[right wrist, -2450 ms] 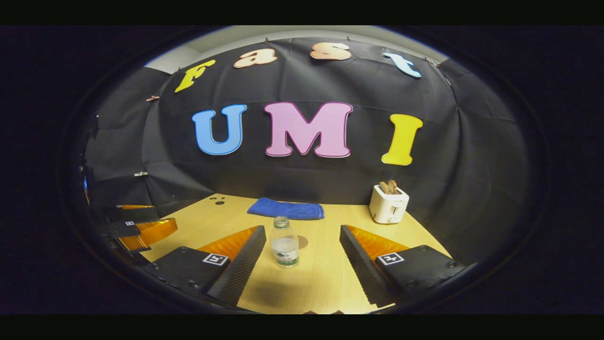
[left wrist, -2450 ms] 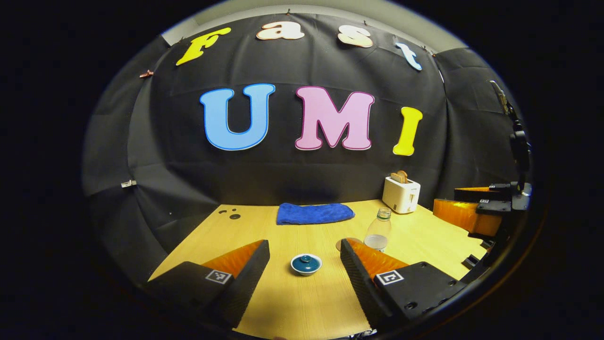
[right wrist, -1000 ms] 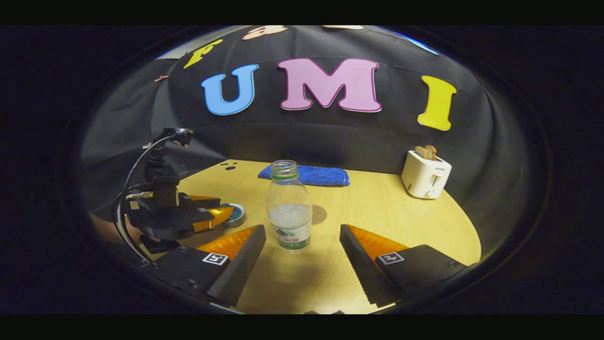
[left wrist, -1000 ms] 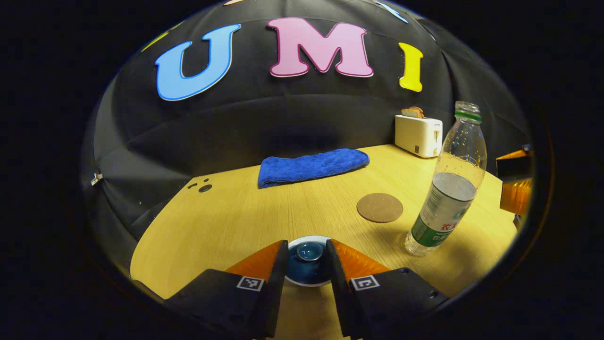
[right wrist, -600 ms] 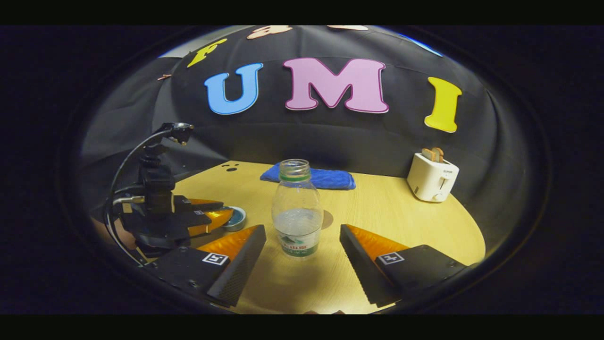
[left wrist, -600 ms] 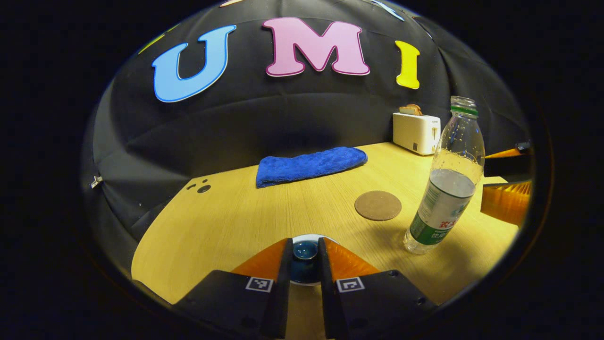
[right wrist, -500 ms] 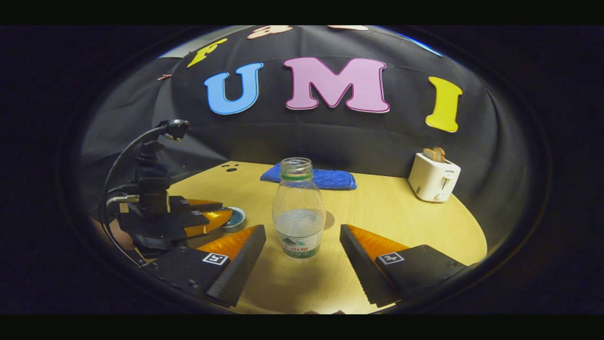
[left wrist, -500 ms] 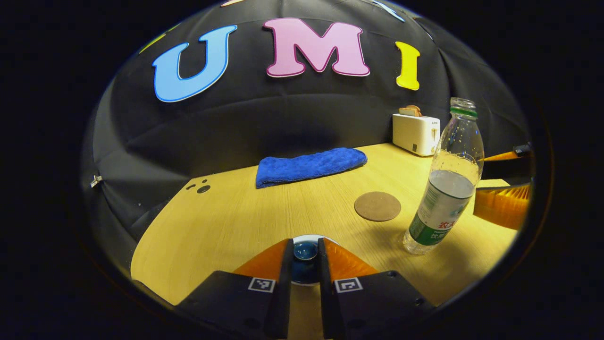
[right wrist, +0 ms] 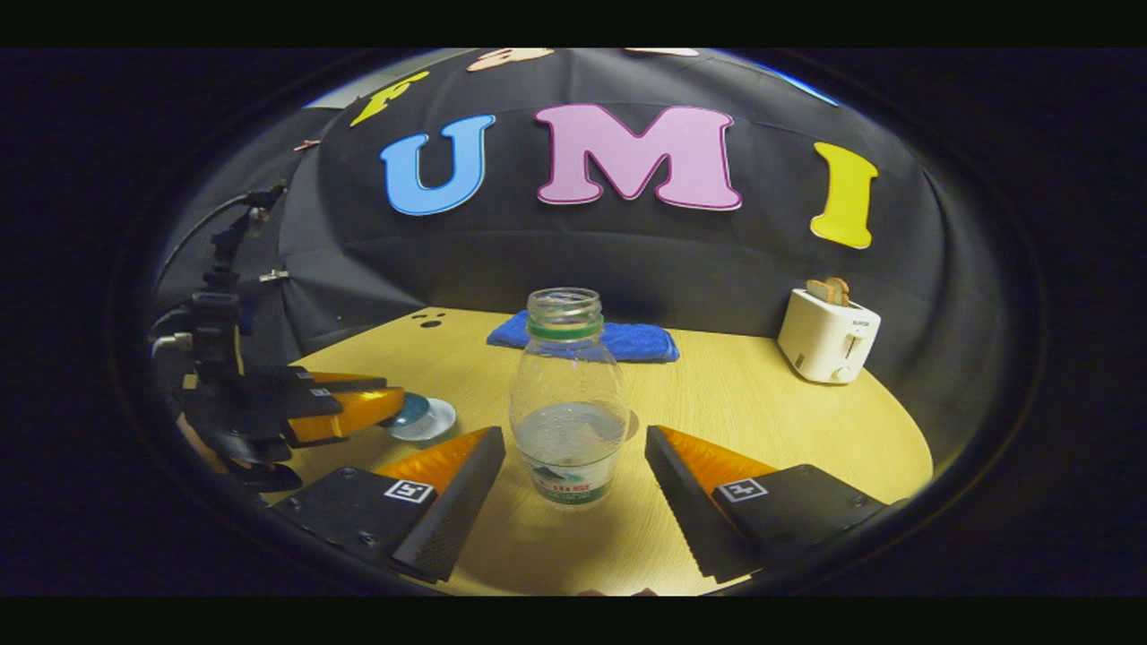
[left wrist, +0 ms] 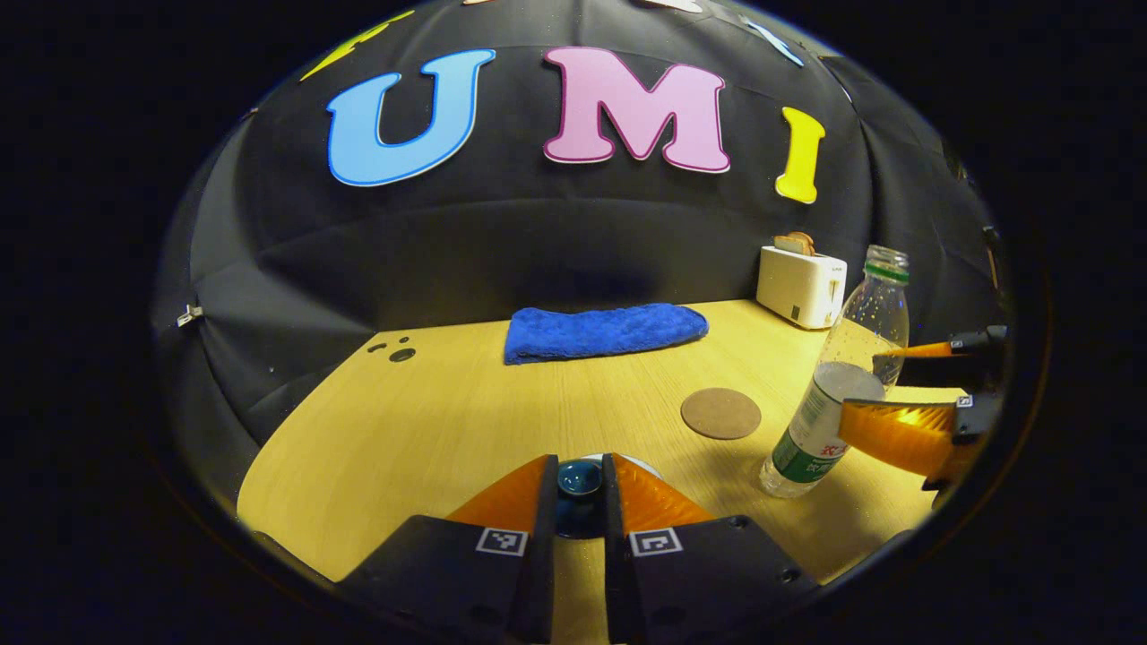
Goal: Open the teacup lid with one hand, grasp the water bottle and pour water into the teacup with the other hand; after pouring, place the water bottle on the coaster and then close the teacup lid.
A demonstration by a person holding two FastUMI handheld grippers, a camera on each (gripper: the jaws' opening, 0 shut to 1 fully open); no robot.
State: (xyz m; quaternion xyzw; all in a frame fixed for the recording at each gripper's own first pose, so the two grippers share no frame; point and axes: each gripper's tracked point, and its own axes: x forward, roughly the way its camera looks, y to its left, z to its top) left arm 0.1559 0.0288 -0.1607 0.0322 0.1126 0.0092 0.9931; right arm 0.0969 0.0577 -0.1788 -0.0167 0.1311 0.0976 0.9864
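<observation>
Wooden surface (left wrist: pixel 448 421) stretches ahead of you. Your left gripper (left wrist: pixel 580 479) has its jaws closed on the teacup lid (left wrist: pixel 579 476) knob, low and level. Your right gripper (right wrist: pixel 573 484) holds its jaws wide either side of the water bottle (right wrist: pixel 567 403), not touching. Beyond lie the coaster (left wrist: pixel 720 413), open wood, then a blue towel (left wrist: pixel 602 330) and toaster (left wrist: pixel 799 285) at the far edge.

The left gripper (left wrist: pixel 580 475) jaws are covering both sides of the teacup lid (left wrist: pixel 579 477), and the teacup beneath is showing only a sliver of pale rim (left wrist: pixel 634 460). The water bottle (right wrist: pixel 567 397) is blocking most of the coaster behind it.
</observation>
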